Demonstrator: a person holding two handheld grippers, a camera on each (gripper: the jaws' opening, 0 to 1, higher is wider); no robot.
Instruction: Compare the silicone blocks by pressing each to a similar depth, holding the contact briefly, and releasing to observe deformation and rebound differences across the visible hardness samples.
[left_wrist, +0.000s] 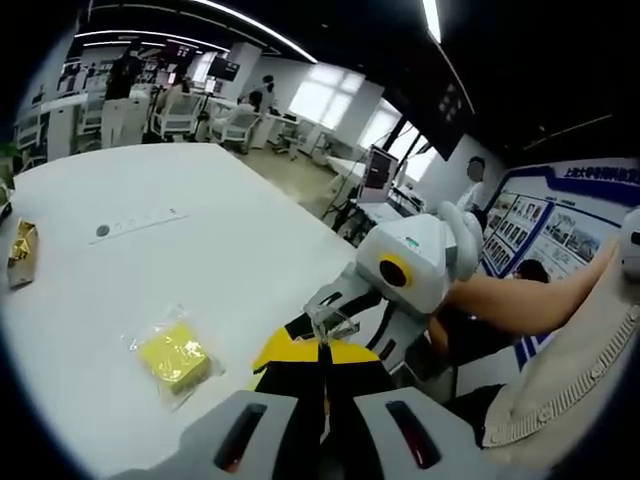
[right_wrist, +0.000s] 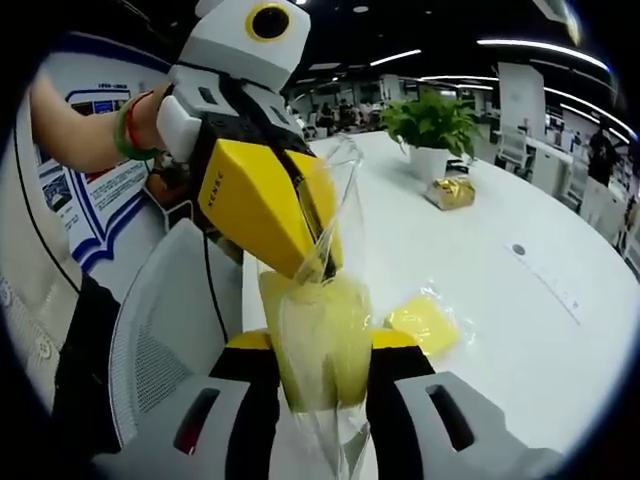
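Two yellow silicone blocks show, each sealed in clear plastic. In the right gripper view one bagged block (right_wrist: 322, 340) stands between the jaws of the right gripper (right_wrist: 322, 372), which are closed against its sides and hold it above the near edge of the white table (right_wrist: 480, 270). The left gripper (right_wrist: 318, 262) comes in from the upper left of that view, its yellow jaws pressed together on the clear plastic bag (right_wrist: 338, 190) just above the block, with a loose flap of film rising past them. In the left gripper view the left gripper (left_wrist: 322, 352) meets the right gripper (left_wrist: 335, 318) with a crumple of clear film between them. The second bagged block (left_wrist: 174, 356) lies flat on the table (left_wrist: 200, 250), apart from both grippers, to the left of the jaws in that view. A gold-wrapped object (right_wrist: 452, 192) sits beside a potted plant (right_wrist: 432, 125) farther along the table. The left gripper's yellow jaw carries small dark lettering, too small to read. A blue-bordered wall board (left_wrist: 560, 215) carries printed text and photographs, also unreadable.
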